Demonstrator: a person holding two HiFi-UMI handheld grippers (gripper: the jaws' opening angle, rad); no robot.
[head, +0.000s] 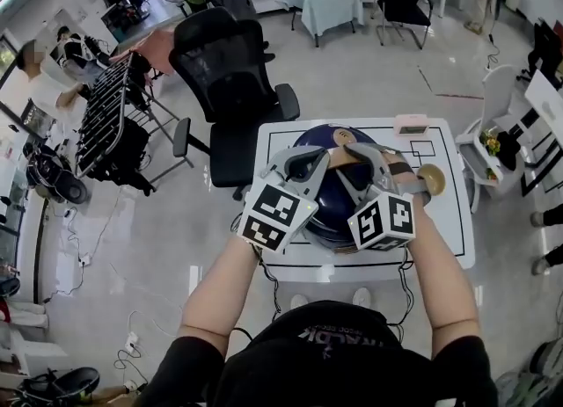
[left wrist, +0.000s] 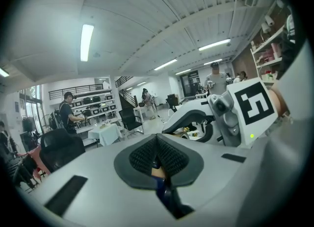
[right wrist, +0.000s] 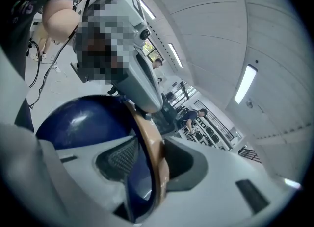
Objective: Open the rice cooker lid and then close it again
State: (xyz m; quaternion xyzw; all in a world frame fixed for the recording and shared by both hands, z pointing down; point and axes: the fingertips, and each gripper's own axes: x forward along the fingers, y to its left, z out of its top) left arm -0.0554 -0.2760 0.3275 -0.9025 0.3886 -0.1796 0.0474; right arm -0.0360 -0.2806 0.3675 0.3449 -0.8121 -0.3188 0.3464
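Fingers (left wrist: 142, 158) on the left gripper (head: 317, 161) are seen pressed tight together, w/ only a sliver of the tan handle (head: 356, 151) nipped btwn them. On the right gripper (head: 369, 163) the fingers (right wrist: 117, 161) are held partway apart and clamped on that same handle, which runs thru the gap. The dark blue rice cooker (head: 324, 216) is sat approx in the middle of the desk (head: 444, 243), nearer its front edge, under both grippers.

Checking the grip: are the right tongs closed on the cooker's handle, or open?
Closed on it: in the right gripper view the tan handle runs between the right tongs, both pads against it.
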